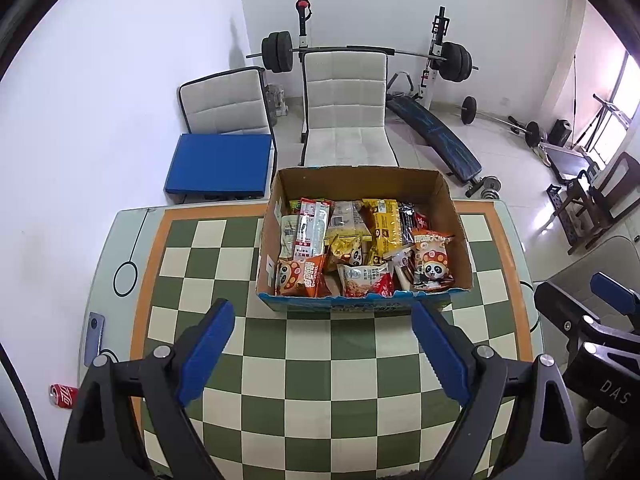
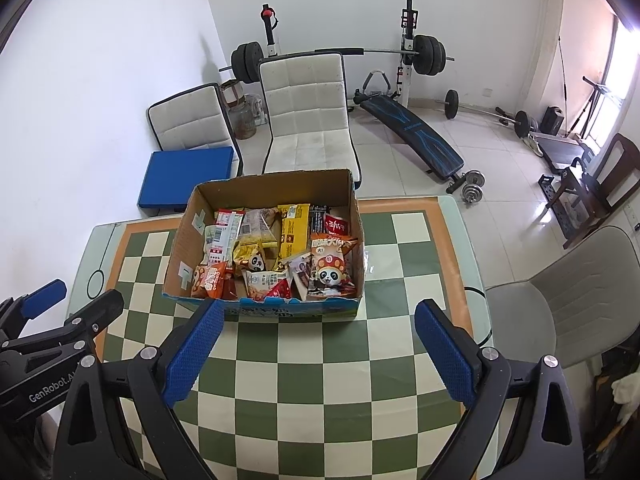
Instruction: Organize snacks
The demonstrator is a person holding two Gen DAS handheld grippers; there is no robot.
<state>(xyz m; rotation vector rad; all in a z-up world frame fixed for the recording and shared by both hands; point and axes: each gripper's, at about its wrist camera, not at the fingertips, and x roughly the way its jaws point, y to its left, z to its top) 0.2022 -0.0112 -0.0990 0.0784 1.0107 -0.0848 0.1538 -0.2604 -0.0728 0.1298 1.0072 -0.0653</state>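
I see 2 chairs (image 1: 344,112) at 12 o'clock behind the snack box (image 1: 360,240), long axis crosswise on the table (image 1: 320,380); left tool (image 1: 324,344) and right tool (image 2: 316,344) both wide, empty

The room is brightly and evenly lit by daylight from a window (image 1: 624,92) at the right, which is blown out to white. Glare is thrown onto the glossy floor tiles (image 2: 532,208), and strong fisheye bending with dark vignetted corners is seen at the edges.
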